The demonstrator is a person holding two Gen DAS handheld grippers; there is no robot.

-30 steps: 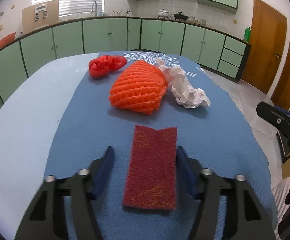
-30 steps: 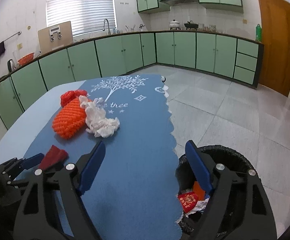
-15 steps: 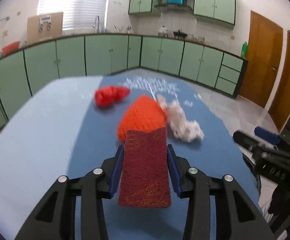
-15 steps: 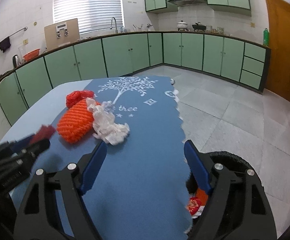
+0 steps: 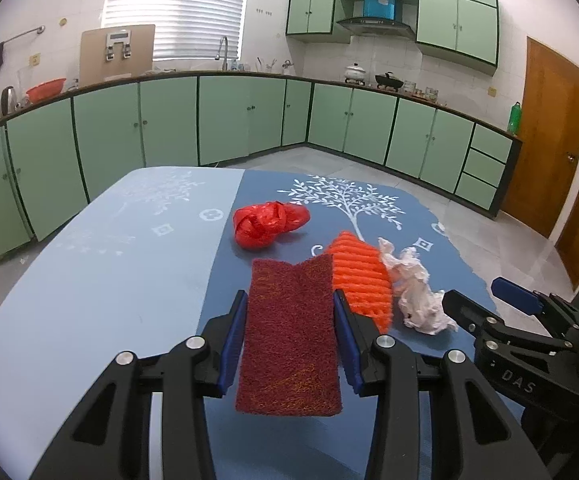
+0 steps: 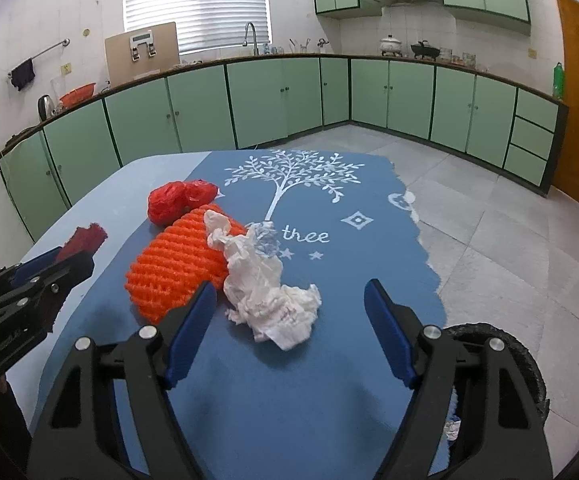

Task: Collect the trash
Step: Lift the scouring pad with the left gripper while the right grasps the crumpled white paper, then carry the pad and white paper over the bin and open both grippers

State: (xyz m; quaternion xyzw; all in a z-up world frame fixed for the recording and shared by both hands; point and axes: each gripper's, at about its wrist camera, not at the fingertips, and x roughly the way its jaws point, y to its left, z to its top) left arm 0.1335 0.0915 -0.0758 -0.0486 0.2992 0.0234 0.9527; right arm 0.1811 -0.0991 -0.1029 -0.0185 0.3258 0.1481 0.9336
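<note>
Left wrist view: dark red scouring pad [image 5: 289,340] is clamped in the left gripper [image 5: 289,340], lifted above the tabletop [image 5: 101,280]. Right gripper [image 6: 289,320], jaws closing and nothing pressed, is positioned around crumpled tissue [image 6: 273,300].

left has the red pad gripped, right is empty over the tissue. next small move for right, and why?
Probably ease the right gripper forward and down until its jaws straddle the crumpled tissue. Those jaws are closing slightly with nothing between them yet; the tissue lies just ahead, touching the orange foam net. The left gripper already grips the scouring pad, and the bin sits right.
</note>
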